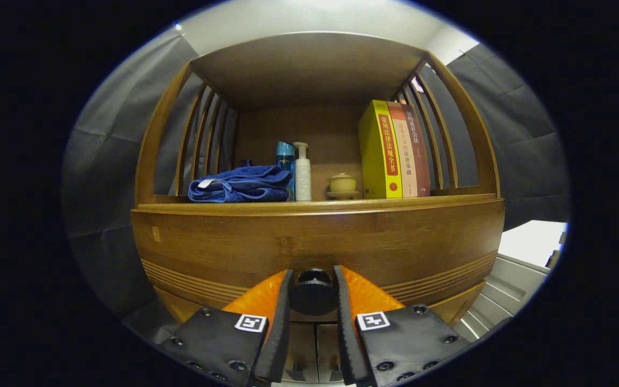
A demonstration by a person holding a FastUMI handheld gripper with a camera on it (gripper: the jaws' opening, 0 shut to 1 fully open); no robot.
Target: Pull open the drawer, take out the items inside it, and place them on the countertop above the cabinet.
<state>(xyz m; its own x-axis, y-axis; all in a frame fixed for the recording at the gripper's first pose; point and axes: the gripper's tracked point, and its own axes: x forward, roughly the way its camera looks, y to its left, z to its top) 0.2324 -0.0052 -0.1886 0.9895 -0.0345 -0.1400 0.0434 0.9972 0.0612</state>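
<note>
**Jaws closing around drawer knob, pull not yet started**

The gripper (pixel 313 279) is sitting square-on to the drawer front (pixel 317 244), with the knob (pixel 313 293) lying right between the two fingers. The jaws are standing narrow, both fingers flanking the knob and looking like they're touching its sides; firm clamping I can't confirm from this angle. The knob's axis is pointing straight back along the fingers, so I'm judging the coming move as a straight pull rearward, no sideways component.

The knob is looking dark, round and smooth, probably hard; slip risk if the grip is light. The drawer front is reading as closed: warm polished wood with grooved bands running along its lower part. The contents are hidden behind it.

The countertop (pixel 317 205) is lying directly above the drawer and already carrying a folded blue towel (pixel 239 184), two bottles (pixel 294 169), a small lidded cup (pixel 342 184) and upright books (pixel 393 149). Free space there is looking tight, mostly at the front edge.
</note>
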